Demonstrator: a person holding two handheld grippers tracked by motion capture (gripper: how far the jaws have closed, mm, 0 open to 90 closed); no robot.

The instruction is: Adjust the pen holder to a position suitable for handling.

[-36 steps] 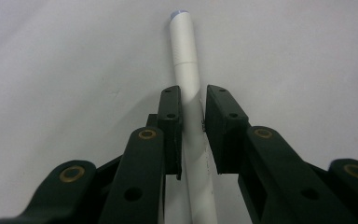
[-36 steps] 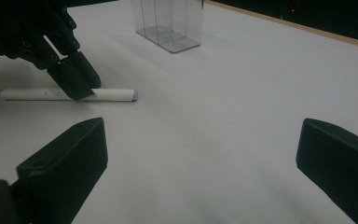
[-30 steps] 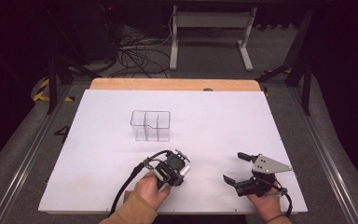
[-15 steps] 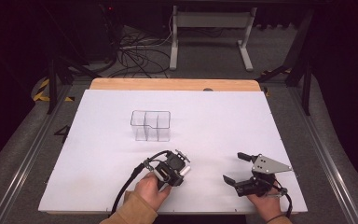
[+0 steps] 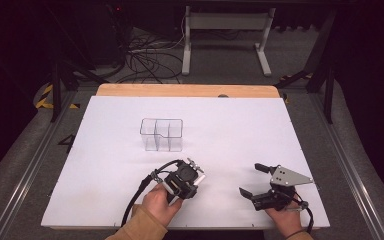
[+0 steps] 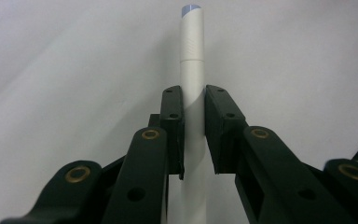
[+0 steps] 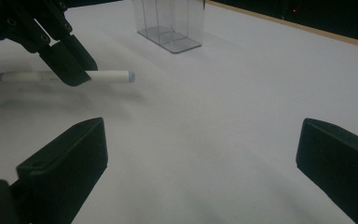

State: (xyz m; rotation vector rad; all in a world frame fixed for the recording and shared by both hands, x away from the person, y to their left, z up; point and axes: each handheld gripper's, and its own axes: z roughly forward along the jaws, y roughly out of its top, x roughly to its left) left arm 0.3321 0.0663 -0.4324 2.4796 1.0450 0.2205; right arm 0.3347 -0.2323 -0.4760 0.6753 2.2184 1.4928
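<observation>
A white marker (image 6: 192,56) with a pale blue end lies level, just over the white table sheet (image 5: 240,130). My left gripper (image 6: 194,100) is shut on its barrel, and both pads press the sides. In the high view this gripper (image 5: 186,182) points down at the near middle of the table. The right gripper view shows the marker (image 7: 112,76) sticking out of the left gripper (image 7: 70,70). Further right, near the front edge, my right gripper (image 5: 250,179) stands open with nothing between its wide-apart jaws (image 7: 203,135). A clear divided container (image 5: 161,134) stands upright beyond the left gripper.
The sheet's far edge meets a strip of wooden tabletop (image 5: 185,90). Behind the table are cables (image 5: 145,57) and a white desk frame (image 5: 225,35) on the floor. Metal rails (image 5: 27,165) run along both sides of the table.
</observation>
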